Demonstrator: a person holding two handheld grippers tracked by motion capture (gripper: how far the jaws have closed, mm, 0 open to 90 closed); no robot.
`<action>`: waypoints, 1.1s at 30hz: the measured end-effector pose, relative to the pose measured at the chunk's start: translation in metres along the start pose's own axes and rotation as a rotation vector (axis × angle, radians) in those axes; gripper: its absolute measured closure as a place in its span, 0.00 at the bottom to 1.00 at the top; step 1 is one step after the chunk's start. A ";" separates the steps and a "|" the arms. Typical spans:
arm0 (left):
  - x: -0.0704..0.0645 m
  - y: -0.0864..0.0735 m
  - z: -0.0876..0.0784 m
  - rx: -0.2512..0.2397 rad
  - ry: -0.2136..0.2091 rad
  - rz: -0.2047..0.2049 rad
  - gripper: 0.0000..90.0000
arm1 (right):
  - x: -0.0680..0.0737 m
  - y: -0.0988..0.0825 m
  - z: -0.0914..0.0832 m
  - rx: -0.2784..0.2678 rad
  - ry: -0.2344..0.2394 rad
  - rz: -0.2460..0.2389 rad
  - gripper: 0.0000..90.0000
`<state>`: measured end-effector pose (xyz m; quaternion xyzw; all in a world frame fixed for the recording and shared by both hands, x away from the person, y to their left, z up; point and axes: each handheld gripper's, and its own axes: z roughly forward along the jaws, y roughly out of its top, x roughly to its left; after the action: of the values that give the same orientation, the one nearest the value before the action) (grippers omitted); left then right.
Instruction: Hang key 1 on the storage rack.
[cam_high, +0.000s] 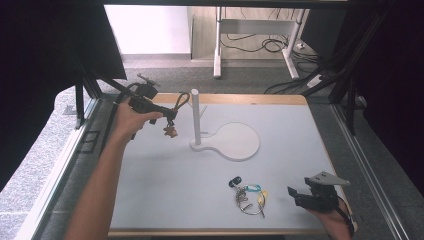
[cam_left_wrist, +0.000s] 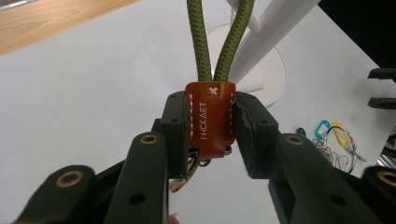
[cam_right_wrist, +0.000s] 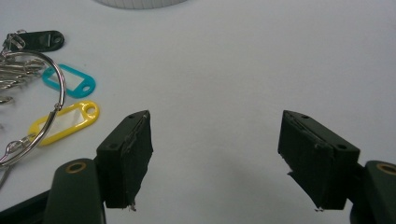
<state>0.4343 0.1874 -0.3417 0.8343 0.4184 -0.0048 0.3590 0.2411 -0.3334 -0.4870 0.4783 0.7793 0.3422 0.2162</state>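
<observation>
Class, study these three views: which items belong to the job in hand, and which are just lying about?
In the job:
- left gripper, shut on the brown leather tab
- brown leather tab with green rope loop
- white upright post stand

Lying about:
- metal key ring with coloured plastic tags
- right gripper, open

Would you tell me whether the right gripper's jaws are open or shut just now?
Open. In the right gripper view the right gripper has its two black jaws standing wide apart, with bare white table between them and nothing held.
</observation>
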 end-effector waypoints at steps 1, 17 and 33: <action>0.000 0.000 0.001 0.001 -0.003 -0.001 0.74 | 0.000 0.000 0.000 0.000 -0.001 -0.001 0.29; -0.004 -0.002 0.017 0.032 -0.004 0.012 0.74 | 0.000 -0.001 0.001 0.005 -0.004 -0.003 0.29; -0.012 -0.002 0.034 0.069 0.036 0.054 0.74 | -0.001 -0.001 0.001 0.003 -0.002 -0.005 0.29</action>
<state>0.4349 0.1595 -0.3643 0.8570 0.4020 0.0056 0.3223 0.2417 -0.3340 -0.4887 0.4770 0.7809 0.3398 0.2172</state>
